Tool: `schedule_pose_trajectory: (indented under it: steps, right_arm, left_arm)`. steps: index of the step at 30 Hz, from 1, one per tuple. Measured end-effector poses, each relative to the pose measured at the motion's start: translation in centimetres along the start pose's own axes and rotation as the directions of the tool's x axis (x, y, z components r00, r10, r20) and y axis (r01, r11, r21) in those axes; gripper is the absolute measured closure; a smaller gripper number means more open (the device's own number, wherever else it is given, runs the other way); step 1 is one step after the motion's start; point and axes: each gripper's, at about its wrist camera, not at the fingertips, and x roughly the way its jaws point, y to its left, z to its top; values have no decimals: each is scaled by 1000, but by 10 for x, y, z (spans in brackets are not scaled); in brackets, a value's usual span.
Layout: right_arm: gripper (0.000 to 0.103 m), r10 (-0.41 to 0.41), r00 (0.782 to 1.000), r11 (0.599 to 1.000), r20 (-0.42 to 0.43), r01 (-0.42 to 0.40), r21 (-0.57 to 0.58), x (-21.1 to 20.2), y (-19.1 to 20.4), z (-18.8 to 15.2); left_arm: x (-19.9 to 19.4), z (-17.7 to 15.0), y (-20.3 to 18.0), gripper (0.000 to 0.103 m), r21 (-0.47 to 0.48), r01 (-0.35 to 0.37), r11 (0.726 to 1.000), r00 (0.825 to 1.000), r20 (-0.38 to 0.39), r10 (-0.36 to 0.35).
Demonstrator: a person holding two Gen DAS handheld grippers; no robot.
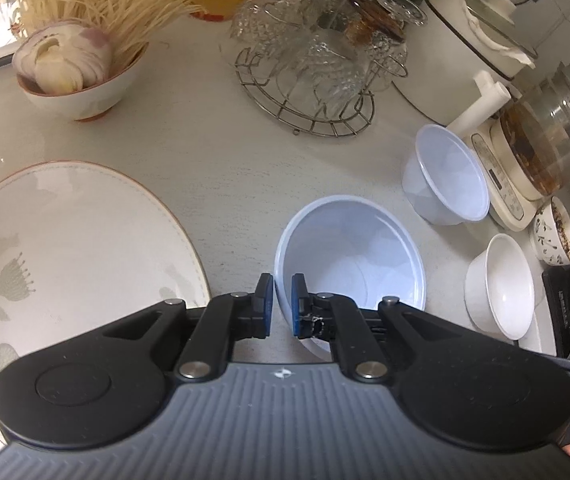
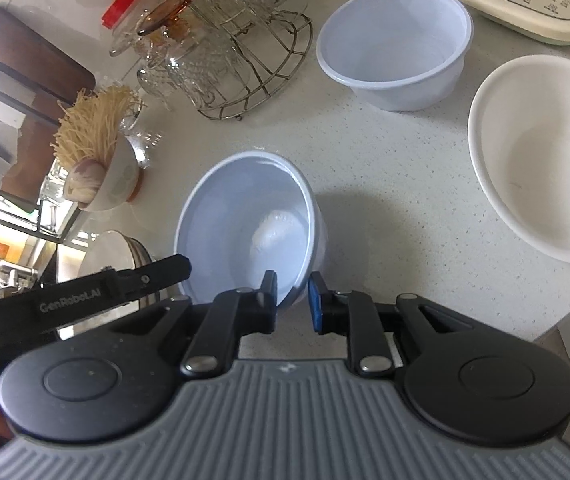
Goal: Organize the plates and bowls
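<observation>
A pale blue plastic bowl (image 1: 351, 258) sits tilted on the white counter. My left gripper (image 1: 281, 306) has its jaws on either side of the bowl's near-left rim, nearly closed on it. My right gripper (image 2: 292, 300) straddles the same bowl's (image 2: 245, 224) near-right rim, with a small gap at the right pad. A second blue plastic bowl (image 1: 447, 178) stands further back right, also in the right wrist view (image 2: 395, 44). A white ceramic bowl (image 1: 501, 286) sits at the right (image 2: 541, 160). A large floral plate (image 1: 65, 248) lies at the left.
A bowl of noodles and garlic (image 1: 73, 76) stands back left. A wire rack of glass cups (image 1: 309, 68) is at the back. A cream kettle base with glass pot (image 1: 525, 160) and a small patterned bowl (image 1: 555, 232) stand right. The counter edge (image 2: 557, 328) is near right.
</observation>
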Motion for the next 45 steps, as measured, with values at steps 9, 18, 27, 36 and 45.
schedule_pose_trajectory:
  steps: [9,18,27,36,45]
  right_arm:
    - [47,-31,995,999,92,34,-35,-21,7,-6]
    - [47,-53,976,989,213,81,-125,-62,21,-8]
    - [47,-55,946,976,320,119,-184,-106,50,-12]
    - [47,-79,912,979,402,147,-143,-141,80,-39]
    - [47,-148,876,975,458,207,-81,-154,93,-69]
  left_arm:
    - [-23,2,0,69,30,-4,1000,999,49,3]
    - [-60,0,-21,69,80,-13,997,994,108,4]
    - [-117,-5,-36,69,128,-16,992,979,206,-11]
    - [-177,-20,-32,69,208,15,978,965,252,-69]
    - [-189,-39,-23,69,285,76,956,963,229,-145]
